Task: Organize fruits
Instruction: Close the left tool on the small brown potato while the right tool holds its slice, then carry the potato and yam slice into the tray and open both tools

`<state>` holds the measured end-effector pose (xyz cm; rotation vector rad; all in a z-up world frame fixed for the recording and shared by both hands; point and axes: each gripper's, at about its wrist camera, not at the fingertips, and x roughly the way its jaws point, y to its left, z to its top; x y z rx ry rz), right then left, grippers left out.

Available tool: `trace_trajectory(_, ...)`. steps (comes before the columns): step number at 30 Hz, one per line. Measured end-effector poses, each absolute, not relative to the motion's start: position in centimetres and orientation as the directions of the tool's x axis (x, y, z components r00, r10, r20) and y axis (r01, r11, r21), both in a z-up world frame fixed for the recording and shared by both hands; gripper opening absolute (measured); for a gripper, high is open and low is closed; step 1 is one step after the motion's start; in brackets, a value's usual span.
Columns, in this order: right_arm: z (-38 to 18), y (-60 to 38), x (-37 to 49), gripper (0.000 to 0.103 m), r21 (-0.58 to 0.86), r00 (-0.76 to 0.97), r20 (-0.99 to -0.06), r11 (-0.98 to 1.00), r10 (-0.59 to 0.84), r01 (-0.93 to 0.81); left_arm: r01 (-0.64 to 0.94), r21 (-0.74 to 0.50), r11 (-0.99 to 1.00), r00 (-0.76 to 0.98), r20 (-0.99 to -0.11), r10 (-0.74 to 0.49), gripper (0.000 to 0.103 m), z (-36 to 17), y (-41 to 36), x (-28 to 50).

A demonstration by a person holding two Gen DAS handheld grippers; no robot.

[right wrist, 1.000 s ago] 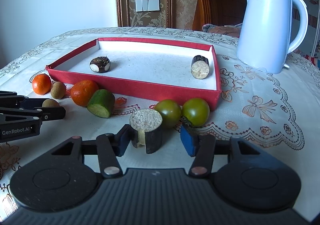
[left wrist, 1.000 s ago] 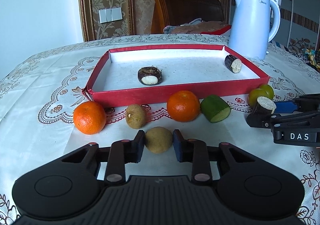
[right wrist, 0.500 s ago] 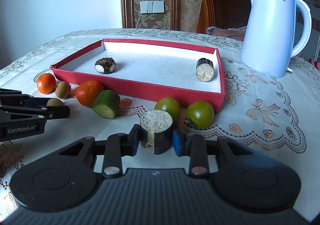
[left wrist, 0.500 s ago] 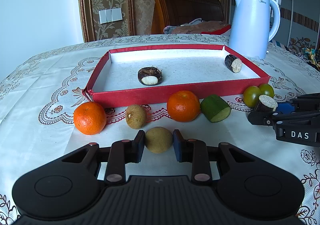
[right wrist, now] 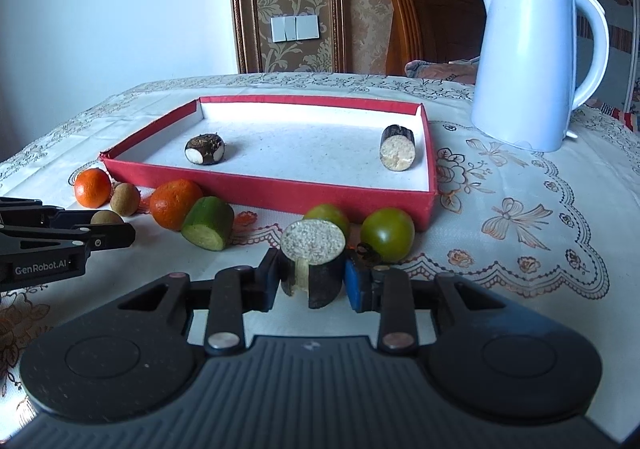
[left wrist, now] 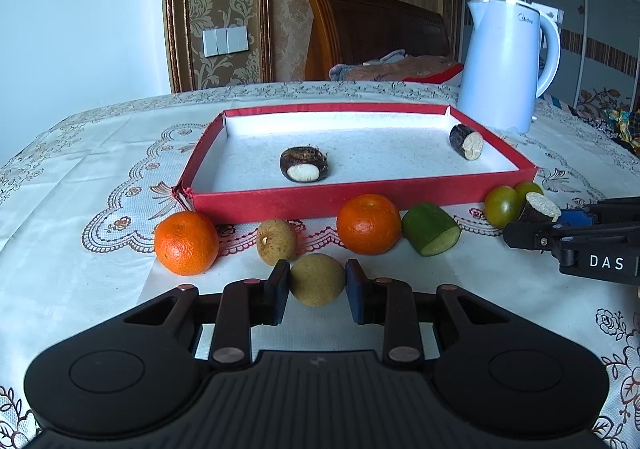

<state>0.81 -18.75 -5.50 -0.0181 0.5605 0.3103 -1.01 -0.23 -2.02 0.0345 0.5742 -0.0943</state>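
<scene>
Your left gripper (left wrist: 318,285) is clamped on a small brown fruit (left wrist: 317,279) resting on the surface just in front of the red tray (left wrist: 360,195). Your right gripper (right wrist: 311,277) has just closed onto the dark-skinned cut stalk piece (right wrist: 313,259), which stands upright beside two green tomatoes (right wrist: 387,235) near the tray's front right corner. Both grasps look complete, so the step in hand is the pickup. Next, lift each piece clear of the tray's front wall and carry it over. Two dark pieces already lie inside; the oranges (left wrist: 186,243) and the green cut piece (left wrist: 430,233) wait along the front edge.
</scene>
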Motion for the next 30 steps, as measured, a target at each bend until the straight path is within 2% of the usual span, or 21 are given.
trace_trajectory(19, -4.5, -19.5, 0.7, 0.031, 0.061, 0.848, -0.473, 0.969, 0.24, -0.24, 0.077, 0.04, 0.996, 0.857, -0.513, -0.046, 0.029, -0.9, -0.6, -0.4)
trace_trajectory(30, -2.5, -19.5, 5.4, 0.031, 0.033, 0.873, -0.455, 0.983, 0.175, -0.18, 0.048, 0.005, 0.999, 0.852, -0.523, -0.038, 0.029, 0.9, -1.2, 4.5)
